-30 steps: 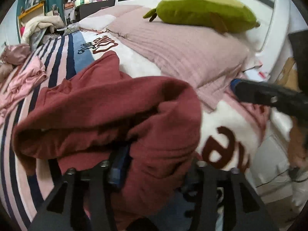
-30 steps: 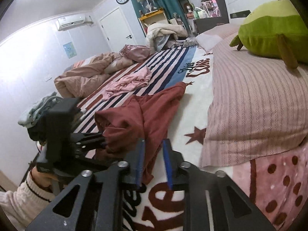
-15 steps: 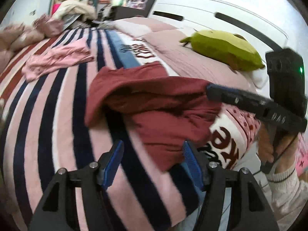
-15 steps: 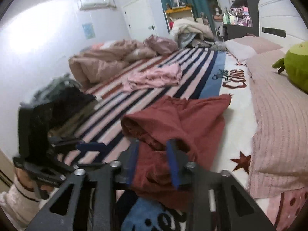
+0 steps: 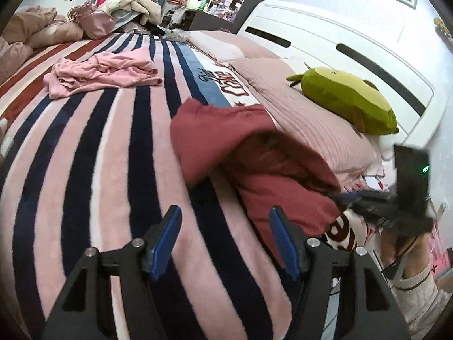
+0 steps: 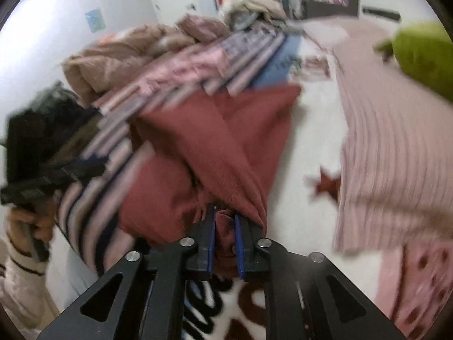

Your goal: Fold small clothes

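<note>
Striped blanket point(image 5: 93, 153) lay bare ahead of the left gripper point(image 5: 223, 236); red garment point(image 5: 254, 155) heaped right, pink garment point(image 5: 99, 73) far back.

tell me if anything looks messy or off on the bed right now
The red garment is not flat: it lies bunched in a heap, one flap tented up, a corner pinched in the right gripper. A pink garment lies crumpled farther up the striped blanket. The left gripper is open, holding nothing.
</note>
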A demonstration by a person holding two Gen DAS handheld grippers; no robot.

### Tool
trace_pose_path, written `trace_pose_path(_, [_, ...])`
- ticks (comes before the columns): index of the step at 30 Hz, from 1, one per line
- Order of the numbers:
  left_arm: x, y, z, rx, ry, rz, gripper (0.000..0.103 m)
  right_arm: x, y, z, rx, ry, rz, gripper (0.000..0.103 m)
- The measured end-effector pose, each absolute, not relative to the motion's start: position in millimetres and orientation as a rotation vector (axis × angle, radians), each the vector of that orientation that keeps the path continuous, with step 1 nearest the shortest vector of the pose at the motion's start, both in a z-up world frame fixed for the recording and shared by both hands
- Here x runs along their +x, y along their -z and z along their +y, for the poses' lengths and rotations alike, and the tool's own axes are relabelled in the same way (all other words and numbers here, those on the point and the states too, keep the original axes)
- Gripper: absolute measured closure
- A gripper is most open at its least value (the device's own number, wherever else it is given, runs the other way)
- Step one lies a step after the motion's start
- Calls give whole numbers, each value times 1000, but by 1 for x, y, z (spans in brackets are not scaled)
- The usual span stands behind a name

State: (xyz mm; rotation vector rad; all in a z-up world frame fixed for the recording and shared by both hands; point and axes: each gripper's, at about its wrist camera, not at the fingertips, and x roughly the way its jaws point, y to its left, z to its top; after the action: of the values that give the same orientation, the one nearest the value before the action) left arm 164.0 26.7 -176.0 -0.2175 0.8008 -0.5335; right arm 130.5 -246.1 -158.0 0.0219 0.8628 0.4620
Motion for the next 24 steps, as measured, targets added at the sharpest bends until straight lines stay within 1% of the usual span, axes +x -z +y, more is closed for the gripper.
trace_pose_path(1, [163, 175, 29, -222, 533, 796, 42, 134, 141, -242, 13, -481, 830, 64])
trace_pose_path(3, [162, 172, 35, -229, 527, 784, 42, 141, 122, -230, -38, -515, 795, 45])
trace_pose_path(5, [160, 169, 42, -235, 515, 771, 41, 151, 108, -207, -150, -536, 771, 45])
trace_pose_path(8, [157, 167, 53, -244, 499, 756, 40, 173, 106, -170, -271, -601, 798, 41])
trace_pose_path(14, [158, 169, 79, -272, 432, 749, 38, 198, 155, -115, -408, -676, 965, 40])
trace_pose_path(17, [158, 173, 86, -286, 432, 752, 38, 209, 174, -103, -462, -609, 980, 40])
trace_pose_path(18, [158, 173, 87, -286, 429, 752, 38, 213, 177, -102, -456, -595, 988, 46])
trace_pose_path(19, [158, 174, 88, -286, 428, 752, 38, 216, 177, -103, -448, -580, 987, 65])
trace_pose_path(21, [159, 175, 89, -290, 427, 754, 38, 227, 170, -113, -377, -536, 973, 88])
trace_pose_path(24, [162, 176, 89, -293, 432, 757, 38, 245, 152, -147, -134, -501, 944, 90])
